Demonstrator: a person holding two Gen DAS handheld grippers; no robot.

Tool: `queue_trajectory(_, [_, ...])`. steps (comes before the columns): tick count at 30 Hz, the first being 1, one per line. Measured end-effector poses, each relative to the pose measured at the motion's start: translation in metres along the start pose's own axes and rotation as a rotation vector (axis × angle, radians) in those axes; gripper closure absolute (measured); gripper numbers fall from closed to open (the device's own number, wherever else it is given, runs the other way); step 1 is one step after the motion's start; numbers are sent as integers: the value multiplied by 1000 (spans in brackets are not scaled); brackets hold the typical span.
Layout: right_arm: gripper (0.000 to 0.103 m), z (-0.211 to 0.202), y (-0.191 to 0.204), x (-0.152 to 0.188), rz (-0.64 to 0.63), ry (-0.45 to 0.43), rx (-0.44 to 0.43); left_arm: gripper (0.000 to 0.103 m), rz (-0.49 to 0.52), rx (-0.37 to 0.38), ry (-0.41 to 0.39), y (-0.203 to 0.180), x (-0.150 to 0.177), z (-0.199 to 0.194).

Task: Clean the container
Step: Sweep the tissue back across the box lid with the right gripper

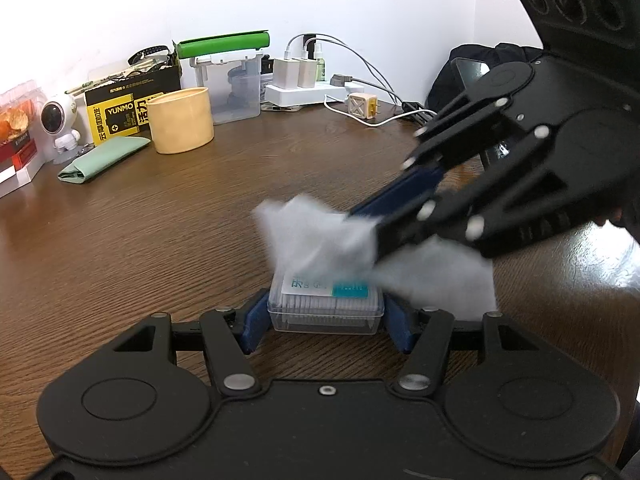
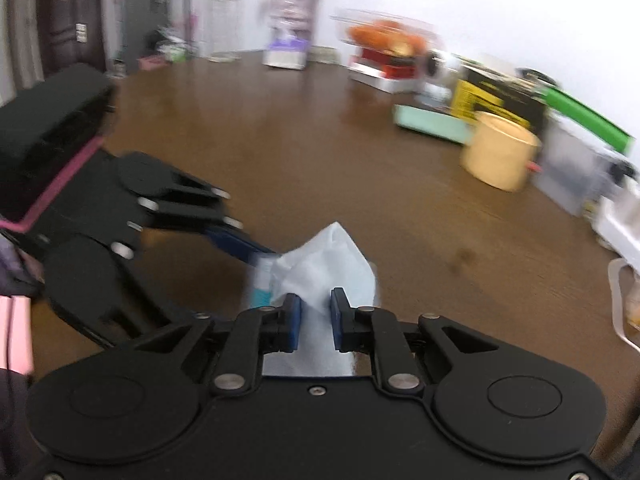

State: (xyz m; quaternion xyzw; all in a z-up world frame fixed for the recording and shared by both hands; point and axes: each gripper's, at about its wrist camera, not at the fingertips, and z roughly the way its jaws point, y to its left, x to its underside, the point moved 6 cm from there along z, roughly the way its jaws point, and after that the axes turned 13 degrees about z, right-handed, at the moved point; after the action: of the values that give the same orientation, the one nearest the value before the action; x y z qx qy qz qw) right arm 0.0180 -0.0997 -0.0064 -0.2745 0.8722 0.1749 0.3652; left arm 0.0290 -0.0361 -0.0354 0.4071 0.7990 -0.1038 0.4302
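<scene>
On the brown wooden table [image 1: 160, 220] stands a small clear plastic container [image 1: 326, 308] with a white and teal label on its lid. My left gripper [image 1: 325, 326] is shut on it, one blue pad against each end. A crumpled white wipe [image 1: 312, 240] lies over the lid's far side, and my right gripper [image 1: 360, 220], reaching in from the right, is shut on it. In the right wrist view the wipe [image 2: 328, 264] bulges out between the right gripper's [image 2: 316, 312] blue pads. It hides most of the container [image 2: 262, 288]. The left gripper [image 2: 256, 252] comes in from the left.
A cream round cup [image 1: 182, 120], a folded green cloth [image 1: 104, 158] and a yellow-black box [image 1: 124, 108] sit at the back left. Behind them are a clear tub with a green lid [image 1: 230, 84], a power strip with chargers [image 1: 304, 92] and a black bag [image 1: 480, 68].
</scene>
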Motion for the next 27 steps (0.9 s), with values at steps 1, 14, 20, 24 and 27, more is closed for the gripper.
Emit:
queue_trajectory(1, [86,5,5,-3,-15,-5,-3,44,0,0,0,0,0,0])
queue_trajectory(14, [84,4,5,-1,-14,-9,21,44,-1,3,-1,0,0,-1])
queue_trajectory(20, [85,11,-23,-9,45,-49,117,44,-1,2,-1,-2,0,-1])
queue_trajectory(24, [86,-7,-24,5,66,-23,86,44,-1,3,-1,-3,0,-2])
queue_trajectory(27, [86,-2,1,4,29,-20,8,44,-1,3,-1,-3,0,-2])
